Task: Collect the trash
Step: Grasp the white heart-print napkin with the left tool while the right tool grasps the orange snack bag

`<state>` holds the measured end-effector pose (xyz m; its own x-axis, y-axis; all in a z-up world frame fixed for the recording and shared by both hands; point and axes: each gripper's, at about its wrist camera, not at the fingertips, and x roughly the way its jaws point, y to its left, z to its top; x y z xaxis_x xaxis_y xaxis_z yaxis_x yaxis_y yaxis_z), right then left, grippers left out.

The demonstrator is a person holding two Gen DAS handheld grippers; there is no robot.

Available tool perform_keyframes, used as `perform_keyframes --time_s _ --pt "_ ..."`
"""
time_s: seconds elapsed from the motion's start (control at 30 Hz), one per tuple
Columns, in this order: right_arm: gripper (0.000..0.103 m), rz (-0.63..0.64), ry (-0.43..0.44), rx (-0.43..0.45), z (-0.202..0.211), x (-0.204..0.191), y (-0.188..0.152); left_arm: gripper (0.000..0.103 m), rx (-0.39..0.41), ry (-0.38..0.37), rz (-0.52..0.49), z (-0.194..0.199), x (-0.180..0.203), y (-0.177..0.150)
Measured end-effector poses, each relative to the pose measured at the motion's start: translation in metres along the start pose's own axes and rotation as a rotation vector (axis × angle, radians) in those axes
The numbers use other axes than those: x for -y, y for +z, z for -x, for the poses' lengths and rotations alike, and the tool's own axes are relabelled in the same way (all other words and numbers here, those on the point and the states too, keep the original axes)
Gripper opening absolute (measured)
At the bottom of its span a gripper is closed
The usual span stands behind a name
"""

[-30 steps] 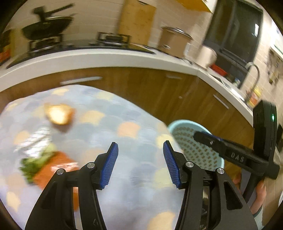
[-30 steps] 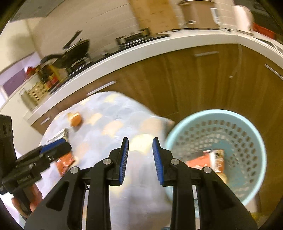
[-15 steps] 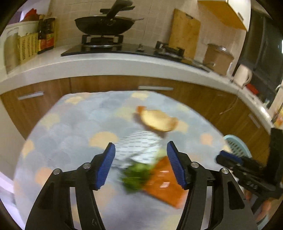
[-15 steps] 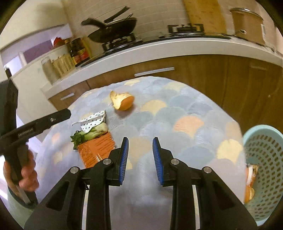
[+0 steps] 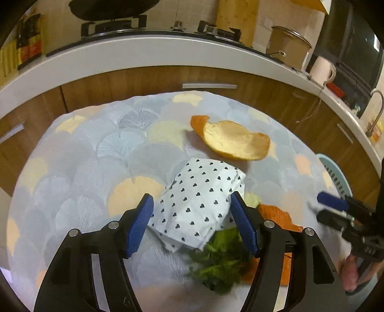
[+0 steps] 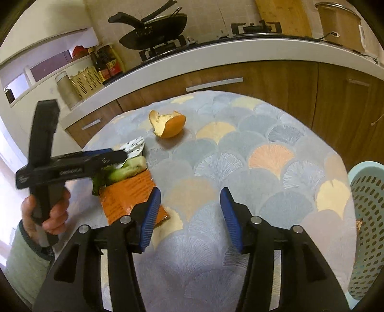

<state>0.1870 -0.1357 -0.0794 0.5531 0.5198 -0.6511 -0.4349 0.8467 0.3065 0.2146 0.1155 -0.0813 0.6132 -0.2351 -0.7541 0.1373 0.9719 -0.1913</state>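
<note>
This is a home kitchen. A white counter (image 6: 240, 51) curves across from 9 o'clock to 3 o'clock over wood cabinets (image 6: 276, 79) with metal handles. At 12 o'clock a black wok (image 6: 156, 26) sits on a gas hob (image 6: 168, 46). A cutting board (image 5: 237, 21) leans on the tiled wall, a lidded pot (image 5: 288, 46) and a white kettle (image 5: 321, 69) at 2 o'clock. Sauce bottles (image 6: 105, 64) stand at 10 o'clock. A tap (image 5: 378, 108) shows at 3 o'clock. Nearest is a round table (image 6: 264, 156) in a fan-pattern cloth.

Left gripper (image 5: 192, 220) hangs low over the table (image 5: 79, 168), jaws spread wide. Right gripper (image 6: 189, 213) hovers above the table's near side, jaws wide apart too.
</note>
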Motion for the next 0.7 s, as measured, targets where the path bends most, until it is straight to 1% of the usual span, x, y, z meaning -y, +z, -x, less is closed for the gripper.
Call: perform_keyframes --time_s 0.07,0.2,0.23,0.33,0.37,0.47,0.57,0.6,0.67,0.7 --pt "0.049 0.004 -0.004 -0.006 -0.001 -0.001 -0.001 0.053 -0.002 0.011 0.012 -0.004 -0.003 0.002" --pt "0.052 0.007 -0.010 -0.010 -0.002 -0.001 -0.001 0.047 0.008 0.059 -0.018 -0.004 0.002 0.000" --pt "0.053 0.005 -0.010 -0.009 -0.002 -0.001 -0.001 0.042 0.014 0.065 -0.016 -0.004 0.002 0.000" --pt "0.053 0.014 -0.004 0.007 0.001 -0.003 -0.002 0.028 0.029 0.048 0.016 -0.001 -0.003 0.000" --pt "0.054 0.022 -0.006 0.011 0.002 -0.004 -0.002 0.027 0.039 0.028 0.044 0.003 -0.007 0.000" --pt "0.060 0.067 -0.028 0.018 0.003 -0.013 -0.003 0.025 0.066 0.007 0.076 0.013 -0.010 -0.003" --pt "0.061 0.125 -0.051 0.007 0.001 -0.028 -0.004 0.025 0.107 -0.009 0.107 0.031 -0.010 -0.007" --pt "0.061 0.126 -0.041 0.001 0.000 -0.030 -0.003 0.025 0.120 -0.009 0.122 0.037 -0.011 -0.009" --pt "0.067 0.103 0.031 -0.025 -0.003 -0.040 -0.001 0.025 0.147 0.002 0.152 0.049 -0.014 -0.015" --pt "0.072 0.099 0.051 -0.031 -0.004 -0.045 0.000 0.025 0.154 0.010 0.167 0.052 -0.017 -0.018"
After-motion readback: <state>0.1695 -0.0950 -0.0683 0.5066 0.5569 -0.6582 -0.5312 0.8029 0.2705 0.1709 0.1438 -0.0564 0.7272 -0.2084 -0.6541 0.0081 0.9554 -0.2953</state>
